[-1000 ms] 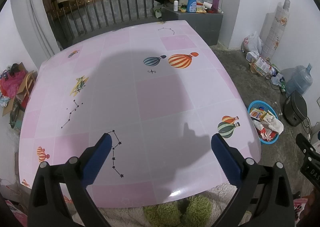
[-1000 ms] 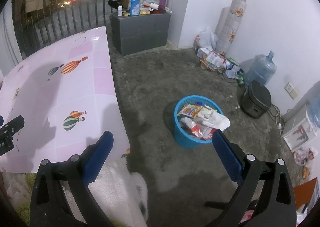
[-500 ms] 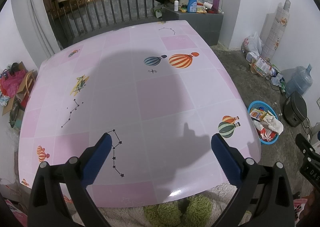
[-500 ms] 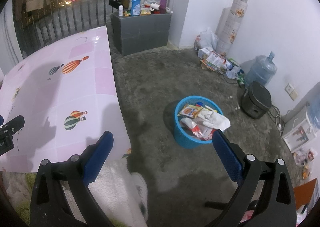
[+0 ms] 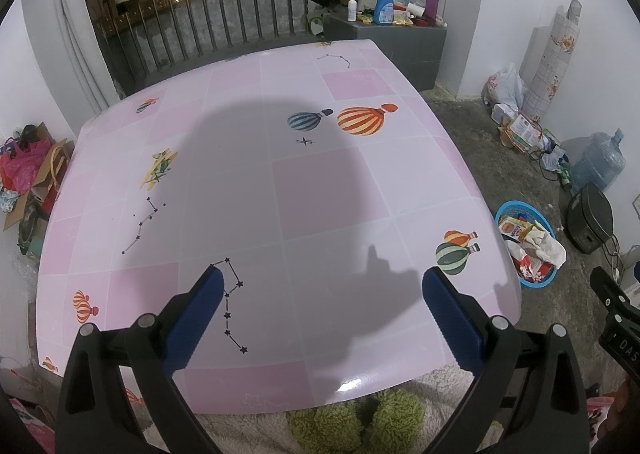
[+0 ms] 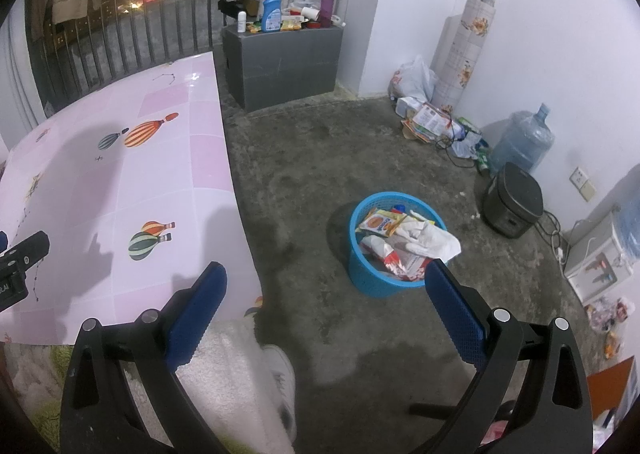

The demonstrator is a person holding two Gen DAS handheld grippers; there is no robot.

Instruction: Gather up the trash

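Observation:
A blue plastic basket (image 6: 362,278) stands on the concrete floor to the right of the table, full of wrappers and crumpled white paper (image 6: 424,240); it also shows in the left wrist view (image 5: 538,282). My left gripper (image 5: 320,282) is open and empty above the near part of the pink table (image 5: 312,189). My right gripper (image 6: 324,278) is open and empty, held over the floor beside the table's right edge, just short of the basket. No loose trash shows on the tabletop.
A grey cabinet (image 6: 288,53) with bottles stands at the back. Bags and papers (image 6: 428,113), a water jug (image 6: 520,141) and a black appliance (image 6: 512,201) line the right wall. A railing (image 5: 224,25) runs behind the table. Boxes and bags (image 5: 28,173) sit at the left.

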